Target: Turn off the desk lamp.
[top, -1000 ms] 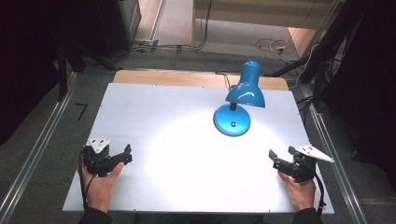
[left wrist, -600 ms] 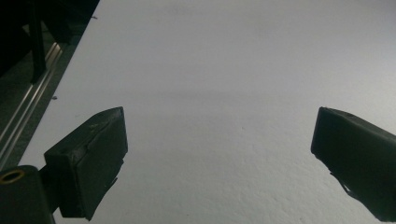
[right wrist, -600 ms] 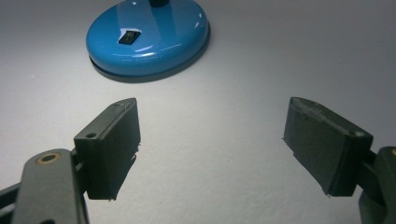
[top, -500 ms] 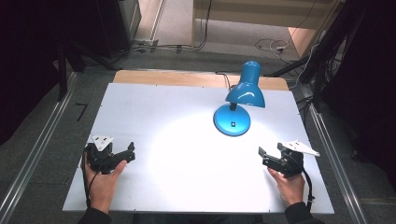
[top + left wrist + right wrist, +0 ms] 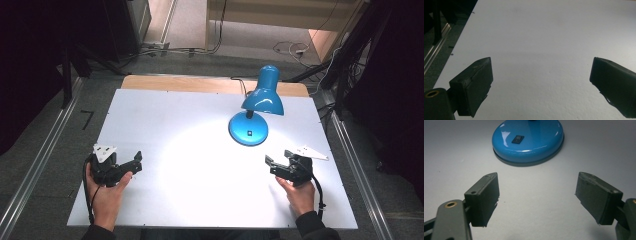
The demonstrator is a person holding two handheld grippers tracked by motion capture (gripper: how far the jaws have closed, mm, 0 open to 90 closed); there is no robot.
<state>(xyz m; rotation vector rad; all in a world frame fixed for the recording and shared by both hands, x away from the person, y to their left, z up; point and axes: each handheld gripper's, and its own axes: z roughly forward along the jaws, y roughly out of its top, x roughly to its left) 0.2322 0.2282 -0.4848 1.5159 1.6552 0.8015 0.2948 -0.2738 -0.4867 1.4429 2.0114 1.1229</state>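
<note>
A blue desk lamp (image 5: 255, 107) is seen standing on the white table (image 5: 165, 120), toward its far right part, with its round base (image 5: 248, 128) flat on the surface and its shade (image 5: 264, 93) tilted over the base; a pool of light is cast on the table in front of it. A small black switch (image 5: 517, 139) is set into the top of the base. The right gripper (image 5: 278, 160) is held in the person's right hand (image 5: 299, 192) just in front of the lamp and slightly to its right, near the base but not touching it. Its jaws are spread wide, nothing is gripped between them, and they are pointed toward the base, which is seen beyond them in the right gripper view (image 5: 537, 192). The left gripper (image 5: 135, 162) is held in the left hand (image 5: 107, 192) well apart from the lamp, to the lamp's front left near the table's left edge. Its jaws are also spread wide with nothing between them, and bare table is seen past them in the left gripper view (image 5: 541, 75). A cable (image 5: 239, 80) is led from behind the lamp over the far edge of the table.
</note>
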